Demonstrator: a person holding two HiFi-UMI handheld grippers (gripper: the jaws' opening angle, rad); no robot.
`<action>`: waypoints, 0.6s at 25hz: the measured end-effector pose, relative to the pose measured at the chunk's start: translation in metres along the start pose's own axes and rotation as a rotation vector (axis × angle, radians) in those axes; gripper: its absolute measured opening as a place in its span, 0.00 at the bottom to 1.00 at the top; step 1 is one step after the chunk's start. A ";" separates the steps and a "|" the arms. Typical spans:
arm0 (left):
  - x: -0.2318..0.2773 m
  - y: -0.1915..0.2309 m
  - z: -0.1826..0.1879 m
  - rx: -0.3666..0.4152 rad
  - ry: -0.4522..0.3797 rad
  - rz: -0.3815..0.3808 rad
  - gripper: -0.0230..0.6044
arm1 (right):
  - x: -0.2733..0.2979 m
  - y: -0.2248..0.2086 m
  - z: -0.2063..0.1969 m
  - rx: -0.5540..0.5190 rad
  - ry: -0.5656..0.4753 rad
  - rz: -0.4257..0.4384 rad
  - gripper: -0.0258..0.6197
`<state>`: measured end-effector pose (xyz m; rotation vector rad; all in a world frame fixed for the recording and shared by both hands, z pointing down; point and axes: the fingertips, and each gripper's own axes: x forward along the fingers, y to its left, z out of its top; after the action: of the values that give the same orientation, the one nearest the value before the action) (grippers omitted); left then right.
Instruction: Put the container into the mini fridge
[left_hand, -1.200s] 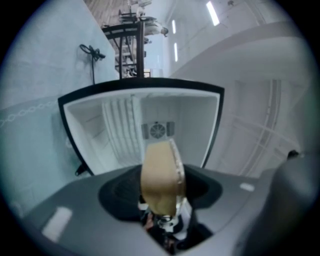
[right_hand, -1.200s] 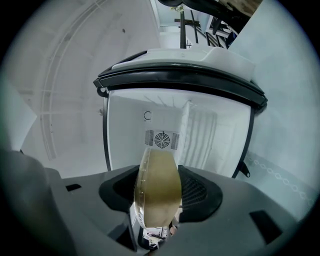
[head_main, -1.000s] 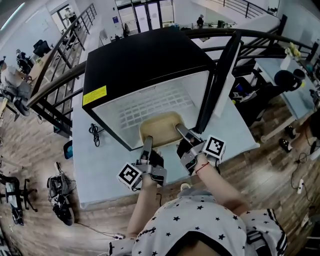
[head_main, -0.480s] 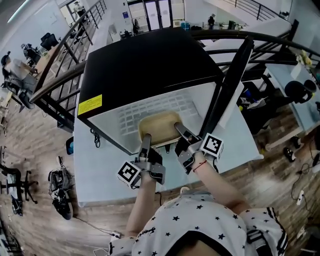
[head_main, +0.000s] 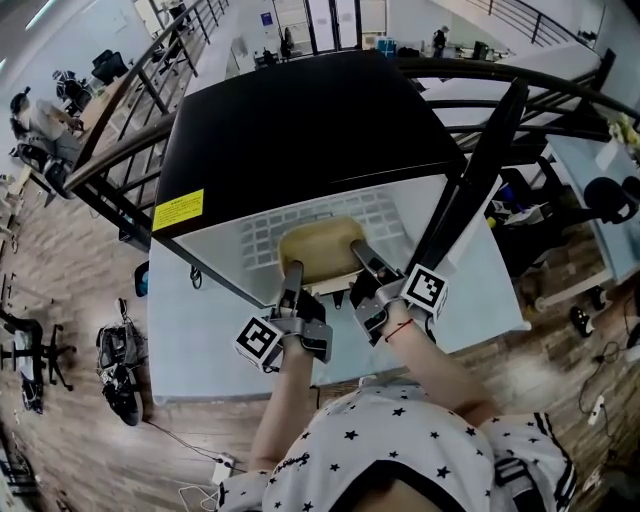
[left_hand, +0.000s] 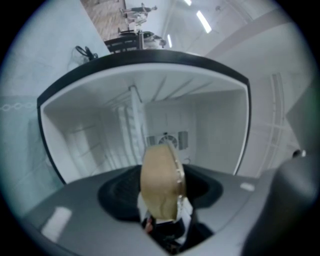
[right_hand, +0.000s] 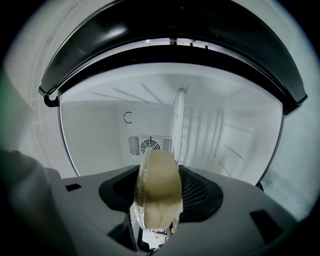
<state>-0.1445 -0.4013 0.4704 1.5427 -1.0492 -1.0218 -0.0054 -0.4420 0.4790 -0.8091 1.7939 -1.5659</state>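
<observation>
A tan, lidded container (head_main: 320, 249) is gripped from both sides. My left gripper (head_main: 292, 274) is shut on its left edge and my right gripper (head_main: 362, 262) on its right edge. The container hangs in the mouth of the black mini fridge (head_main: 300, 120), in front of the white interior and wire shelf (head_main: 380, 212). The fridge door (head_main: 472, 190) stands open at the right. In the left gripper view the container (left_hand: 161, 182) shows edge-on between the jaws, with the fridge's back wall and fan vent behind it. The right gripper view shows the container (right_hand: 158, 190) the same way.
The fridge stands on a pale blue table (head_main: 200, 335), with a black cable (head_main: 195, 276) at its left. A yellow label (head_main: 178, 210) marks the fridge's front rim. Curved black railings (head_main: 110, 160) and a wooden floor (head_main: 70, 300) surround the table.
Both grippers have carried the container forward, deeper into the fridge opening. The grip on it looks unchanged.
</observation>
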 end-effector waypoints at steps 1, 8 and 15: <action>0.001 0.001 0.002 -0.003 -0.008 0.001 0.41 | 0.002 0.000 0.000 -0.002 0.002 -0.004 0.38; 0.011 0.005 0.010 -0.001 -0.064 0.035 0.41 | 0.012 0.002 0.002 0.003 0.008 0.010 0.38; 0.014 0.006 0.014 0.037 -0.089 0.043 0.41 | 0.010 0.003 0.001 0.012 0.009 0.008 0.38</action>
<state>-0.1549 -0.4190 0.4727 1.5093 -1.1641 -1.0551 -0.0113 -0.4503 0.4756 -0.7895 1.7902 -1.5757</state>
